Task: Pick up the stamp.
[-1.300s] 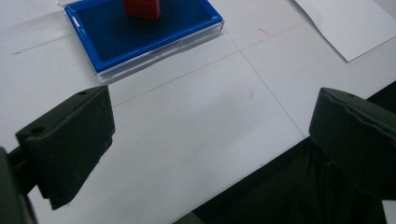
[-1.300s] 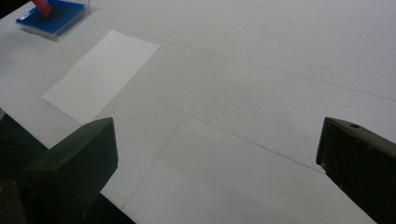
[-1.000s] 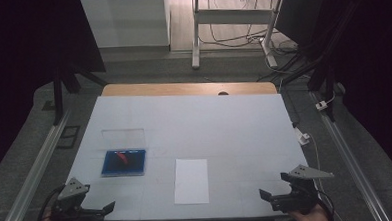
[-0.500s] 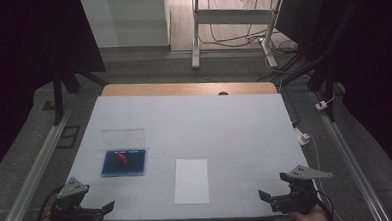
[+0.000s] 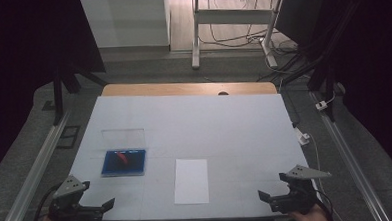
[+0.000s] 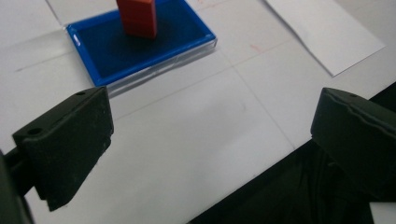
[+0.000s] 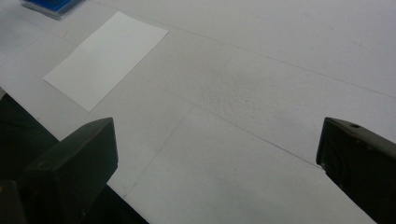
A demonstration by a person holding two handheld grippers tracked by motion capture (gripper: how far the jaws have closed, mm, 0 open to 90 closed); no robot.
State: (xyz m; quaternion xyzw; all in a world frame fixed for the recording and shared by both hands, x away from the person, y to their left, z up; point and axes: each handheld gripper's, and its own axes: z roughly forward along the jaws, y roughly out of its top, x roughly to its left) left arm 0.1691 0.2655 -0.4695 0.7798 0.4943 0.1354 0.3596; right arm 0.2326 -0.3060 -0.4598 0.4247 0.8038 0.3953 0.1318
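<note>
The blue tray (image 5: 123,162), a shallow rectangle with a clear plastic rim, lies at about 8 o'clock on the desk (image 5: 209,125), long axis across it, a red ribbed block (image 6: 137,17) on its dark floor. A clear lid (image 5: 123,136) sits just beyond, at 12 o'clock from it. A white paper sheet (image 5: 191,180) lies at 3 o'clock, long axis running away from the person. The desk is matte white with a wooden far edge; grey carpet and cables lie beyond. The left hand-held gripper (image 5: 91,210) hovers released at the near edge; the right hand-held gripper (image 5: 274,201) likewise, jaws wide.
</note>
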